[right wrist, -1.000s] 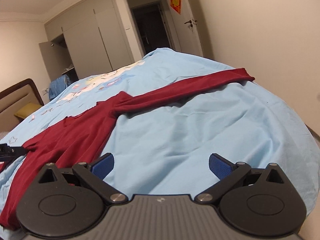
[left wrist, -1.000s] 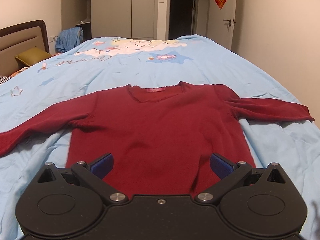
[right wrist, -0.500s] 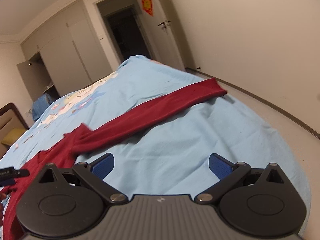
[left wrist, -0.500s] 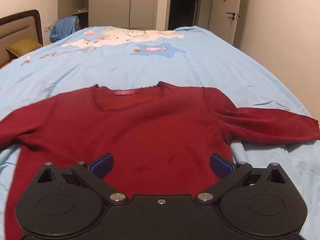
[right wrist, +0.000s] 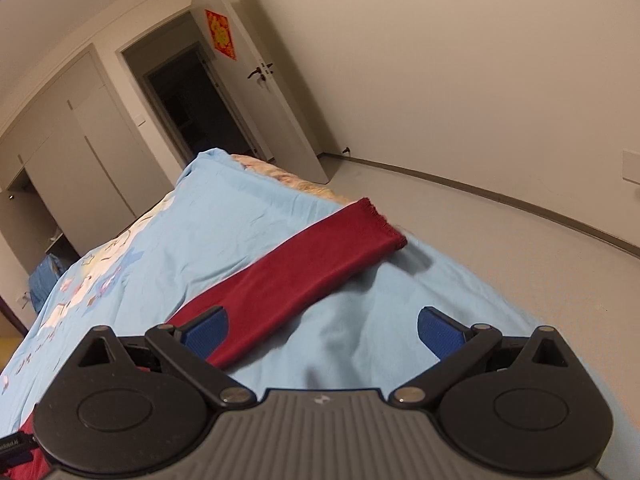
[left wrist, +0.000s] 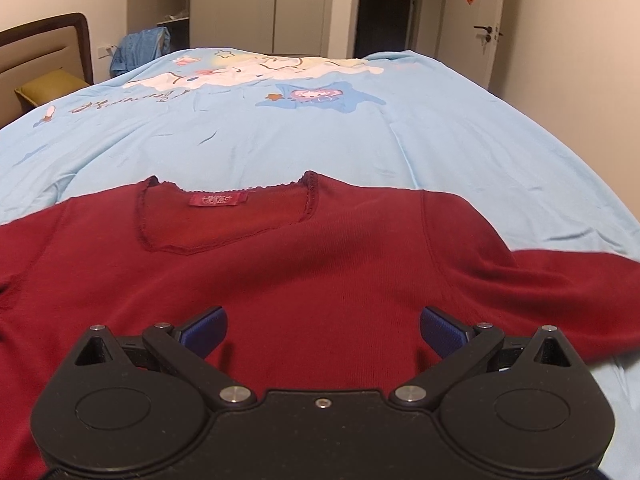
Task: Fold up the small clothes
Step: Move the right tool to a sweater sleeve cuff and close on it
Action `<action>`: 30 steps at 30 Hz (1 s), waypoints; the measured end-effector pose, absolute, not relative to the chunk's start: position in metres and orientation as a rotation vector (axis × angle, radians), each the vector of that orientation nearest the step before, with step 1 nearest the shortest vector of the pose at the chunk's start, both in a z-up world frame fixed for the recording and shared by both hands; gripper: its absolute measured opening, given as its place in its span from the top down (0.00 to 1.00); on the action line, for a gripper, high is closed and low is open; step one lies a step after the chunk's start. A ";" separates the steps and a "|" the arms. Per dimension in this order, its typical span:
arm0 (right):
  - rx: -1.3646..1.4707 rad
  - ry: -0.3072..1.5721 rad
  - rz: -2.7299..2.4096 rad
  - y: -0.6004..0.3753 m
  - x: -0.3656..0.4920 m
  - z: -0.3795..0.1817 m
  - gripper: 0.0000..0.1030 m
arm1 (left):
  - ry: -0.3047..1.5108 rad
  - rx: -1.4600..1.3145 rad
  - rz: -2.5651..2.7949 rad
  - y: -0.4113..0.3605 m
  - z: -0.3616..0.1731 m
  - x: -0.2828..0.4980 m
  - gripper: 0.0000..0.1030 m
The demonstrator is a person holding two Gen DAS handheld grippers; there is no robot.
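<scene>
A dark red long-sleeved sweater [left wrist: 320, 272] lies flat, front up, on the light blue bedsheet [left wrist: 320, 136], its V-neck and red label [left wrist: 218, 200] pointing away from me. My left gripper [left wrist: 322, 326] is open and empty, hovering low over the sweater's chest. Its right sleeve [right wrist: 304, 268] stretches toward the bed's right edge, with the cuff [right wrist: 380, 224] near the corner. My right gripper [right wrist: 322, 326] is open and empty above the sheet, with its left finger over that sleeve.
The bed's right edge drops to the floor [right wrist: 500, 232] beside a bare wall. A wardrobe [left wrist: 300, 4], a dark doorway [left wrist: 384, 4] and a white door stand beyond the bed. The headboard [left wrist: 44, 52] and an olive pillow [left wrist: 48, 88] are at the left.
My left gripper has moved forward and lower over the sweater toward the neckline. My right gripper has swung right and forward along the sleeve toward its cuff.
</scene>
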State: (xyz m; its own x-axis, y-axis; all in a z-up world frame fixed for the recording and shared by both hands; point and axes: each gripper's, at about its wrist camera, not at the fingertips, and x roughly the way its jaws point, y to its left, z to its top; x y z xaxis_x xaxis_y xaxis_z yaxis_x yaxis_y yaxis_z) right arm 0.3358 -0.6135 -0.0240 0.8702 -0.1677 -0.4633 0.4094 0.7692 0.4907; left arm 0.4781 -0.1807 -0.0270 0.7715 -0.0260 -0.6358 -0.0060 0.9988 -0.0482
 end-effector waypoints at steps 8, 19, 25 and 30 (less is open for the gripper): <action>0.783 0.383 -0.383 -0.649 0.368 -0.046 0.09 | 0.688 -0.008 0.008 -0.189 -0.050 0.486 0.01; 0.882 0.359 -0.446 -0.664 0.394 -0.066 0.57 | 0.724 -0.028 -0.011 -0.184 -0.042 0.489 0.01; 0.762 0.346 -0.455 -0.652 0.402 -0.047 0.88 | 0.714 -0.054 -0.024 -0.175 -0.022 0.484 0.01; 0.631 0.290 -0.406 -0.625 0.403 -0.008 0.92 | 0.683 -0.063 -0.042 -0.163 0.001 0.476 0.01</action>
State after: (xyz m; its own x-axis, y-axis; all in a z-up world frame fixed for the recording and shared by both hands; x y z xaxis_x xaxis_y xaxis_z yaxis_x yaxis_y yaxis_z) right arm 0.4029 -0.6255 -0.0083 0.8822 -0.2765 -0.3811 0.4500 0.7333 0.5097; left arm 0.4759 -0.1629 0.0007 0.7752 -0.0592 -0.6289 0.0179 0.9973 -0.0719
